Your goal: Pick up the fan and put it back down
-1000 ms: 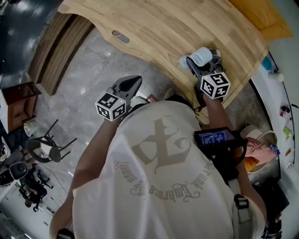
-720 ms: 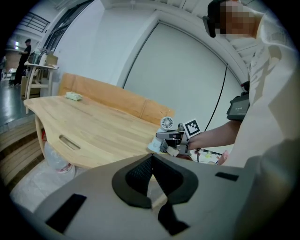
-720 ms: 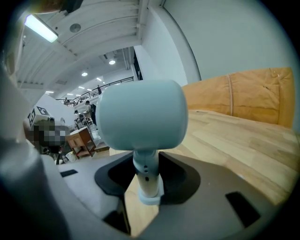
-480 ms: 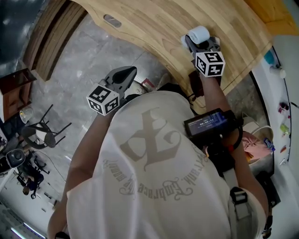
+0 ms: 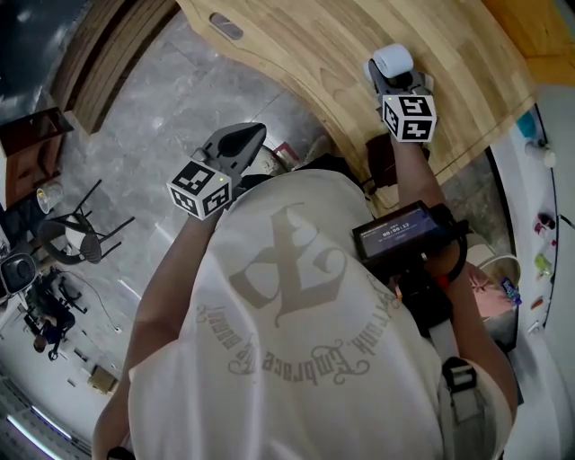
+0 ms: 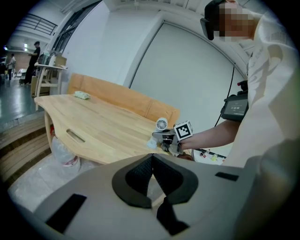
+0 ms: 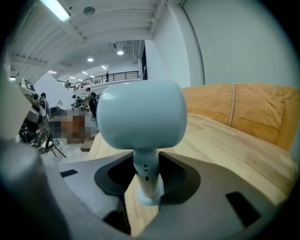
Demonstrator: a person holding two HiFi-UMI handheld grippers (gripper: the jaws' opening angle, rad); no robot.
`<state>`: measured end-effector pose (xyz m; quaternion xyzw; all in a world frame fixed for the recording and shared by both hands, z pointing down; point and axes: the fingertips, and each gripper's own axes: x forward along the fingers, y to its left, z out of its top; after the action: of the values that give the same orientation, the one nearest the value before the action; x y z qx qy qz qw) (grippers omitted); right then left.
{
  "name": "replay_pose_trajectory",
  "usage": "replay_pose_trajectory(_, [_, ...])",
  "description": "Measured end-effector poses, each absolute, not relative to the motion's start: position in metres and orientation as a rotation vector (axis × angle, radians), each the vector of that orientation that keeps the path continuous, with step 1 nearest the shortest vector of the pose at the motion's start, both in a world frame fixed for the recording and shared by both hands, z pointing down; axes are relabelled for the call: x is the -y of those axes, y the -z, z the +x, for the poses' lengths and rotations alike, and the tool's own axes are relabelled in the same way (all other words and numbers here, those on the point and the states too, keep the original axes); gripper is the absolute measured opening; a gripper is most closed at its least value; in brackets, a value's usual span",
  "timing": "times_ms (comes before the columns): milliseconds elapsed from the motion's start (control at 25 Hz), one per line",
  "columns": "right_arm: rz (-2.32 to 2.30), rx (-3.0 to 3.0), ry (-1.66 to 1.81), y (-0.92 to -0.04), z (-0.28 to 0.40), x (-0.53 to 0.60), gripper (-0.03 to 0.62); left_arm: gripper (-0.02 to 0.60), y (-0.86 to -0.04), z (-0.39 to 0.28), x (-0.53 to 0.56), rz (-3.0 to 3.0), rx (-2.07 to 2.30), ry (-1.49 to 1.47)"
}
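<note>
A small pale blue fan (image 5: 393,61) with a round head on a thin stem stands upright over the wooden table (image 5: 314,45). My right gripper (image 5: 388,83) is shut on its stem. In the right gripper view the stem runs between the two dark jaws of the right gripper (image 7: 146,164), with the fan (image 7: 140,115) filling the view and its base at the tabletop (image 7: 225,145). My left gripper (image 5: 244,139) hangs off the table's near edge over the floor, shut and empty. In the left gripper view the left gripper (image 6: 151,159) faces the fan (image 6: 161,124).
The table has an oval slot (image 5: 225,26) near its left end. A tan padded bench (image 7: 243,103) runs behind the table. A black chair (image 5: 85,252) stands on the stone floor at left. A white counter (image 5: 539,216) with small items is at right. A plastic bag (image 6: 63,152) sits under the table.
My right gripper has come down toward the tabletop with the fan in it and rolled a little. The left gripper has stayed about where it was.
</note>
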<state>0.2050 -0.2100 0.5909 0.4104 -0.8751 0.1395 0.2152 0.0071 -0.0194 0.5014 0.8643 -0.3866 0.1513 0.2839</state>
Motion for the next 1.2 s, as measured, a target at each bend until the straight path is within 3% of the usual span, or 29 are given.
replay_pose_trajectory(1040, [1.286,2.314,-0.519,-0.575,0.232,0.151,0.158,0.01,-0.5,0.021,0.004,2.39,0.891,-0.393])
replay_pose_trajectory(1200, [1.363,2.274,-0.524,-0.56,0.238,0.133,0.099,0.01,-0.493,0.016,0.01,2.447,0.83,-0.378])
